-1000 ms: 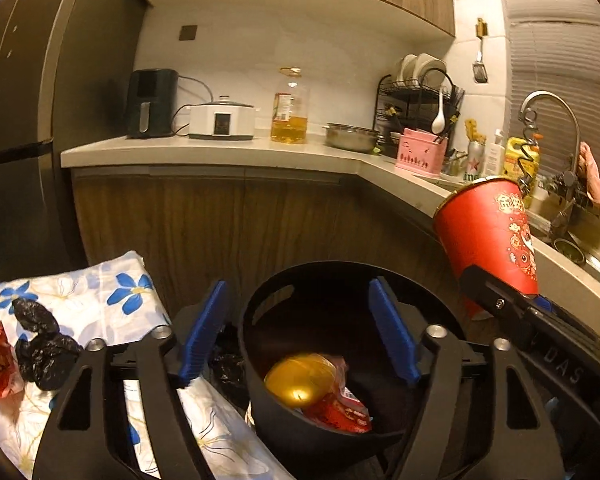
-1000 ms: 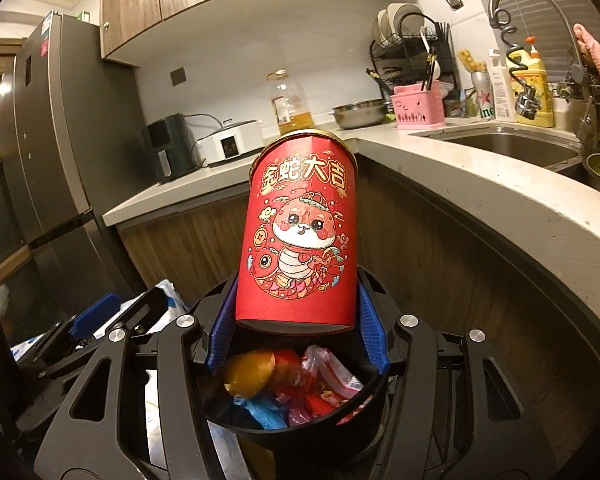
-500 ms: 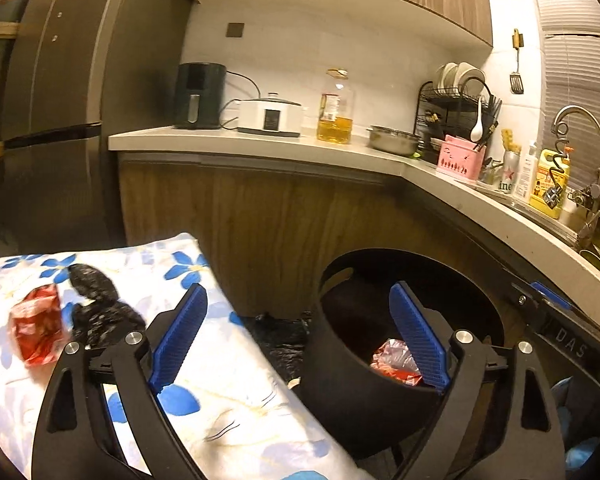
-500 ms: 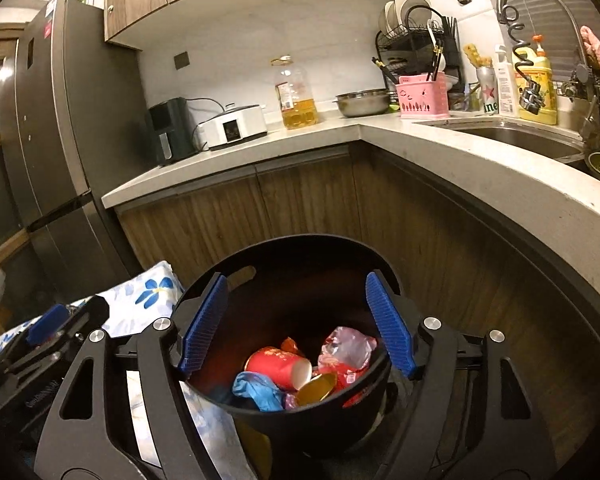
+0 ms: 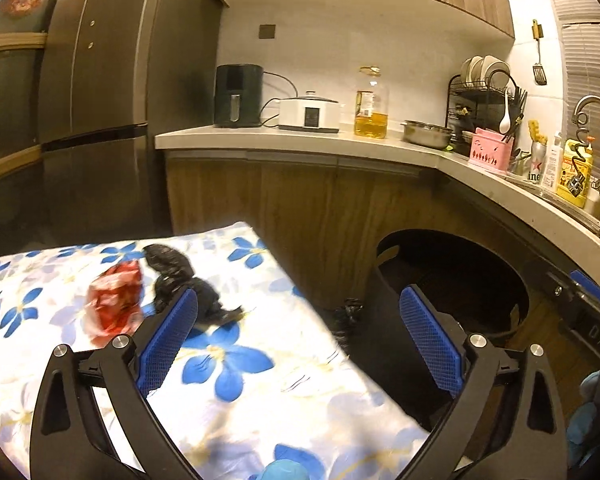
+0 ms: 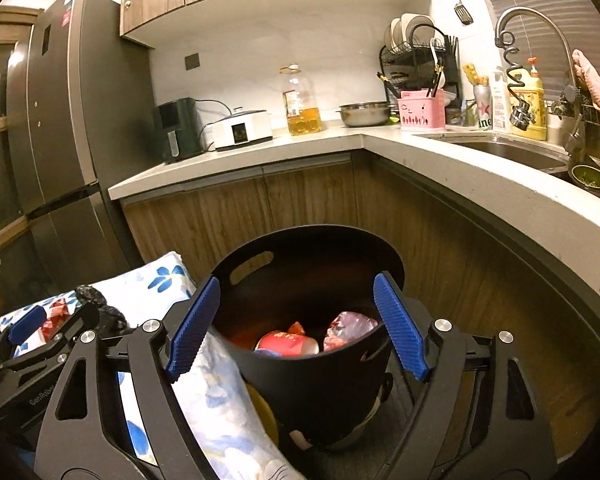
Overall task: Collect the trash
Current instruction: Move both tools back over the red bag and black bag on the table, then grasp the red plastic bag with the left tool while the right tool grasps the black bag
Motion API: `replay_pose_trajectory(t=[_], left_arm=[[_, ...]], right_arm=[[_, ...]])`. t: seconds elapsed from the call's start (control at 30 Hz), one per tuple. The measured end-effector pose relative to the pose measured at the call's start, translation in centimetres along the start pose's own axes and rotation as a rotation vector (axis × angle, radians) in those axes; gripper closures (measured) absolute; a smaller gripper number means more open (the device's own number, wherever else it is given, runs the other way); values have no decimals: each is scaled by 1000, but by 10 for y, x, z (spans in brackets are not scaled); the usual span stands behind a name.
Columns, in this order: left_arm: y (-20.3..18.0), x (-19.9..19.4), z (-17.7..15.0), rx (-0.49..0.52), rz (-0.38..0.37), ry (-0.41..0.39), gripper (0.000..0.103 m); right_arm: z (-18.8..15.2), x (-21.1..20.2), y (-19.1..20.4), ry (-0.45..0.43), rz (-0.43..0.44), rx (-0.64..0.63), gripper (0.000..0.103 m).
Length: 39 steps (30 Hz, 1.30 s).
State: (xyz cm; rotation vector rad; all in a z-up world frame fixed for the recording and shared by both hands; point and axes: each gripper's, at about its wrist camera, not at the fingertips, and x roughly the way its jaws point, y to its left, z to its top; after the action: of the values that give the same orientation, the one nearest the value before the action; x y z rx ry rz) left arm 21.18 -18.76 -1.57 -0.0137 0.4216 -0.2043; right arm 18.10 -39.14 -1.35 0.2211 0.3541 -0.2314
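In a dim kitchen, the left gripper (image 5: 300, 344) hangs with its blue-padded jaws opening to nearly their widest and nothing between them, poised over the white cloth printed with blue flowers (image 5: 260, 392) that covers a low surface; just past its left pad lie the pieces still to be gathered, a crumpled red foil snack wrapper (image 5: 116, 300) and, touching it, a wad of crinkled black plastic film (image 5: 180, 280). Both look feather-light and limp, likely to fold rather than resist, and the foil may be slippery, so a pinch across the thickest bunched middle of either would seem the surest hold, taken shallow enough not to catch the soft cloth beneath. To the right, the right gripper (image 6: 296, 324) is likewise empty, its jaws opening above the round black plastic bin with slotted handles (image 6: 312, 384), which stands beside the cloth's edge at the foot of the wood-fronted cabinets (image 6: 300, 200). Inside the bin lie a red paper cup on its side (image 6: 288, 344) and a crumpled clear plastic bag (image 6: 348, 328)
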Motion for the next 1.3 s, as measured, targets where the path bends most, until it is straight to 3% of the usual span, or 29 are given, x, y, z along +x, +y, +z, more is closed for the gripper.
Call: replay_pose_trajectory(t=[0.4, 0.77, 1.0, 1.3], left_arm=[[51, -31, -17, -27, 79, -3, 6], [119, -33, -26, -91, 188, -4, 6], [154, -4, -20, -121, 208, -12, 6], [169, 49, -18, -134, 193, 61, 9]], right_arm=[[-21, -22, 47, 5, 60, -32, 24], [-40, -13, 97, 43, 138, -53, 24], [-48, -3, 122, 66, 176, -77, 24], [-47, 14, 149, 76, 208, -103, 24]])
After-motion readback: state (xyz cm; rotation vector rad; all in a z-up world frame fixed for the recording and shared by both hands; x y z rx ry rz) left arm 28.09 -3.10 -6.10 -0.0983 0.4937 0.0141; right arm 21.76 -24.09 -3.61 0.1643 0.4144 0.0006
